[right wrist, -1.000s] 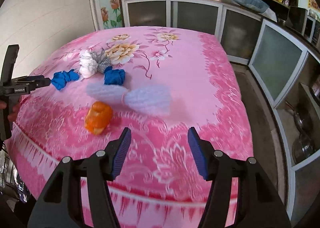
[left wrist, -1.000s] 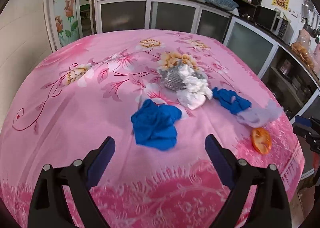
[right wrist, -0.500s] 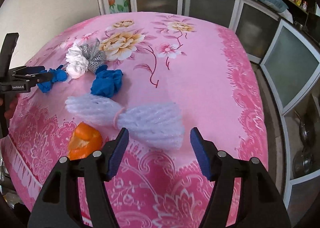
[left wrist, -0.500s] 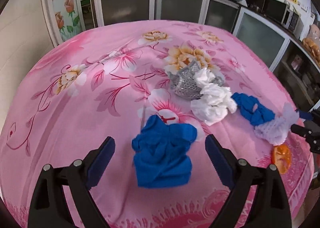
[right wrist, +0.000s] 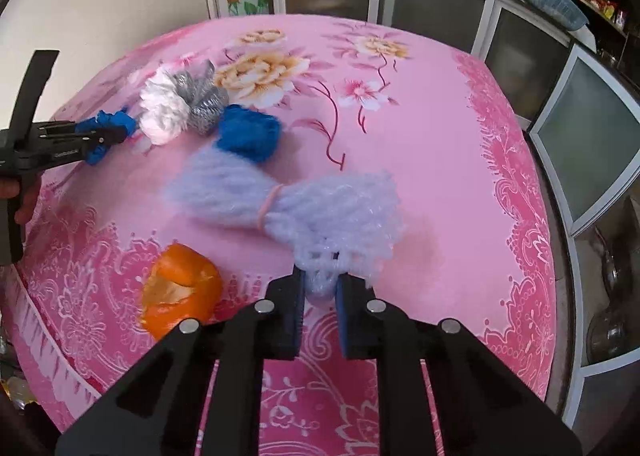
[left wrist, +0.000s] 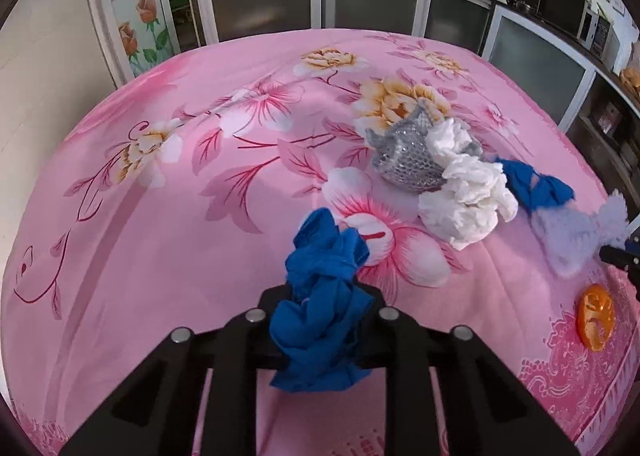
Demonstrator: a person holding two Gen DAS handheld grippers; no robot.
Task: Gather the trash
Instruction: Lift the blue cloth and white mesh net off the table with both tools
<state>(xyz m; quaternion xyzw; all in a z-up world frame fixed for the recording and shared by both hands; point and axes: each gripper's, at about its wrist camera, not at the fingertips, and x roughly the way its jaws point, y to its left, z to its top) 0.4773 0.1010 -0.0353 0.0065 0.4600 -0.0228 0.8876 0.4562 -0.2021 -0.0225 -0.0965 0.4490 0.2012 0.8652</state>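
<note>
Trash lies on a pink flowered tablecloth (left wrist: 160, 216). My left gripper (left wrist: 320, 320) is shut on a crumpled blue glove (left wrist: 324, 296); it also shows in the right wrist view (right wrist: 104, 132). My right gripper (right wrist: 320, 296) is shut on the near end of a white foam net (right wrist: 288, 204), which also shows in the left wrist view (left wrist: 576, 236). On the cloth lie a second blue glove (right wrist: 248, 132), crumpled white tissue (left wrist: 464, 200), a silver mesh wrapper (left wrist: 404, 156) and an orange peel (right wrist: 180, 292).
Grey-fronted cabinets (left wrist: 376, 4) run along the far wall and the right side (right wrist: 592, 136). A door with rose decals (left wrist: 136, 16) is at the back left. The table's right edge (right wrist: 556, 296) drops to the floor beside the cabinets.
Both grippers moved forward and closed. The left one took hold of the near blue glove. The right one took hold of the end of the white foam net.
</note>
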